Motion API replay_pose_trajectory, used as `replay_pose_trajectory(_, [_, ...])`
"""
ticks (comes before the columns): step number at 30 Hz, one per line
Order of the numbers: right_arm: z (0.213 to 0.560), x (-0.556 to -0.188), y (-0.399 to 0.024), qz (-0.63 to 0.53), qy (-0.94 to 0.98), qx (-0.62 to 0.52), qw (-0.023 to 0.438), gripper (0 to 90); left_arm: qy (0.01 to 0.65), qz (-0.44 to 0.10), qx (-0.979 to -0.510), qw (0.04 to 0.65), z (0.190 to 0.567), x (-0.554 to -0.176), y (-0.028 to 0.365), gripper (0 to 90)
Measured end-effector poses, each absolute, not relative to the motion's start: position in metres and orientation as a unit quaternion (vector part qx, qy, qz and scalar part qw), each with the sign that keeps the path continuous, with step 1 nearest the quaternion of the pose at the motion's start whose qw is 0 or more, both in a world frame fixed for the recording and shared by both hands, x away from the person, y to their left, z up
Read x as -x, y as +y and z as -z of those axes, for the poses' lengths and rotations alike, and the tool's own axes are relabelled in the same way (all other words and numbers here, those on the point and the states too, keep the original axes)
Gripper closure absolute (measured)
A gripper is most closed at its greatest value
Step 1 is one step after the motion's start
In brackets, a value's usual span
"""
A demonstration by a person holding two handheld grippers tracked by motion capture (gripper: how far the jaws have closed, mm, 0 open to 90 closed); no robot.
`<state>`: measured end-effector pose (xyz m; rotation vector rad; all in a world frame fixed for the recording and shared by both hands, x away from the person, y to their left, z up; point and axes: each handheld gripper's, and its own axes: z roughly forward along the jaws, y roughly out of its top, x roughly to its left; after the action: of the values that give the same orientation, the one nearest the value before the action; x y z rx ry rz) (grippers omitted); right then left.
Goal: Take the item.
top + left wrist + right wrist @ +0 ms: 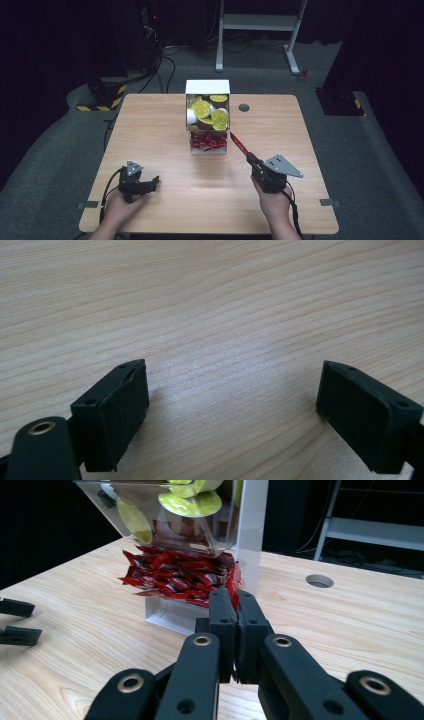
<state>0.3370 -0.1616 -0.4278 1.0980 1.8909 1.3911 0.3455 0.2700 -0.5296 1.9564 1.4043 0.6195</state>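
Right gripper (248, 156) has its jaws pinched together on a red sachet (239, 143), holding it by one end; the sachet sticks out diagonally up and away from the jaws toward the white dispenser box (208, 87). From the right gripper view the same gripper (236, 600) clamps the sachet (233, 582) edge-on, just beside the box's lower front corner. Left gripper (154, 181) rests low on the wooden table (150, 125) near the front left, well apart from the box, jaws spread wide with nothing between them; left gripper view shows its gripper (232, 385) over bare wood grain. Box stands at the table's far middle: upper compartment holds yellow-lidded capsules (206, 110), lower open tray holds a heap of red sachets (209, 142). Round cable hole (244, 107) sits in the tabletop just right of the box. Held sachet is near the heap; whether it touches it I cannot tell.
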Motion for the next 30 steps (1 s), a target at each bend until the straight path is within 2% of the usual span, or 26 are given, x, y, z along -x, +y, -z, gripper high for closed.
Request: replay_pose_trajectory(30, [0.440,-0.368,-0.193,-0.472,0.693,-0.453,0.303,88.5,0.535,-0.235,-0.745,0.322,0.530,-0.345,0.270,13.9])
